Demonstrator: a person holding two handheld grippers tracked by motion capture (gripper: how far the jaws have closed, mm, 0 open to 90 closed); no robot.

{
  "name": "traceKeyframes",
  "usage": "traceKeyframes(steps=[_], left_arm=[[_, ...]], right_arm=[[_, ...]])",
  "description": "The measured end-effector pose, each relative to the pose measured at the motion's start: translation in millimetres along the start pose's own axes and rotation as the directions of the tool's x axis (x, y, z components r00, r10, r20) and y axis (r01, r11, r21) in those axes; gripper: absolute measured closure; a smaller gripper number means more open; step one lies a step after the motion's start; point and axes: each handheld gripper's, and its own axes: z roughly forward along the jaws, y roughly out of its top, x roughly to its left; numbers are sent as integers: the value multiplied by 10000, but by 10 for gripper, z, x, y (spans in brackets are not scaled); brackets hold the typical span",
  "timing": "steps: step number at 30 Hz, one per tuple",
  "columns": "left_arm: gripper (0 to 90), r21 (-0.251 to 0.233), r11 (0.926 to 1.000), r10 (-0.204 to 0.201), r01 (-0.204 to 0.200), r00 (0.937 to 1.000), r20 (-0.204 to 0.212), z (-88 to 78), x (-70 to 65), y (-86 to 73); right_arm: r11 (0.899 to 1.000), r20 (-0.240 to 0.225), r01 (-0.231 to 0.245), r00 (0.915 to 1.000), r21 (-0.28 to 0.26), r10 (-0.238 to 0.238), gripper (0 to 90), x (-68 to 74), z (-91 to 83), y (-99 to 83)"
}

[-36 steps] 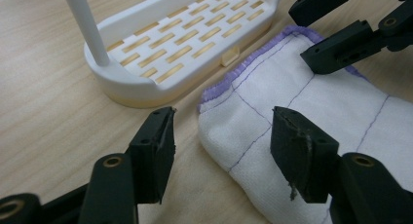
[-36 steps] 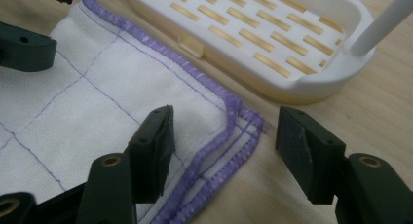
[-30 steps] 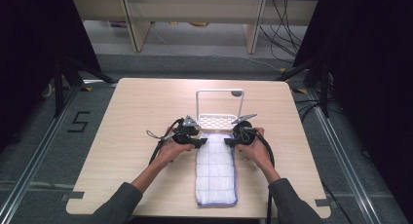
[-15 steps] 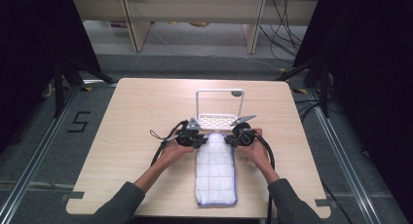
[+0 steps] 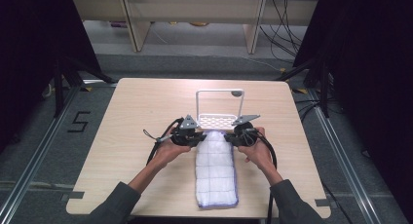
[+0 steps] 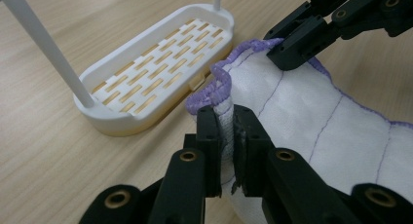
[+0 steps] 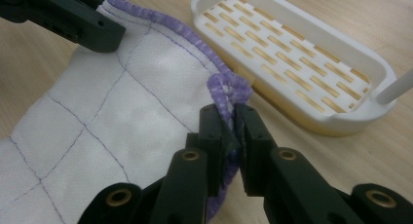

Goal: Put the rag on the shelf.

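Note:
A white quilted cloth [image 5: 215,170] [image 6: 311,117] [image 7: 107,112] with a purple hem lies lengthwise on the table, its far end gathered between both grippers. My left gripper [image 5: 201,137] [image 6: 228,121] is shut on the far left corner; its jaws have just been closing on the hem. My right gripper [image 5: 230,137] [image 7: 230,119] is shut on the far right corner, and its jaws have also just closed on the fabric. Each gripper shows in the other's view: the right gripper [image 6: 292,51] and the left gripper [image 7: 92,31].
A white slotted tray [image 5: 210,116] [image 6: 122,127] [image 7: 341,125] with a tall loop handle [image 5: 219,91] stands just beyond the cloth's far edge, almost touching it. The wooden table [image 5: 136,112] has bare surface on both sides. Cables trail from both grippers.
Both pairs of jaws have closed on the cloth's far corners. The far edge has bunched inward and lifted a little off the table.

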Motion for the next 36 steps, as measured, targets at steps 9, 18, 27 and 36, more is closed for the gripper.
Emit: traceKeyframes(steps=[9,18,27,36], left_arm=[[816,-73,10000,-66,66,10000,51,-28,-4,7],[818,-246,9997,8,-6,10000,92,-133,-35,70],[820,-726,9973,95,-82,9998,173,-321,-123,181],[820,-1023,9942,368,-342,9990,236,-544,-188,272]], right_arm=[[9999,-55,126,9999,-35,-126,826,-4,-68,6],[9982,-131,319,9994,-504,-326,827,17,-180,37],[9952,-255,478,9984,-855,-501,829,124,-458,118],[9913,-426,478,9977,-1226,-534,831,256,-643,157]])
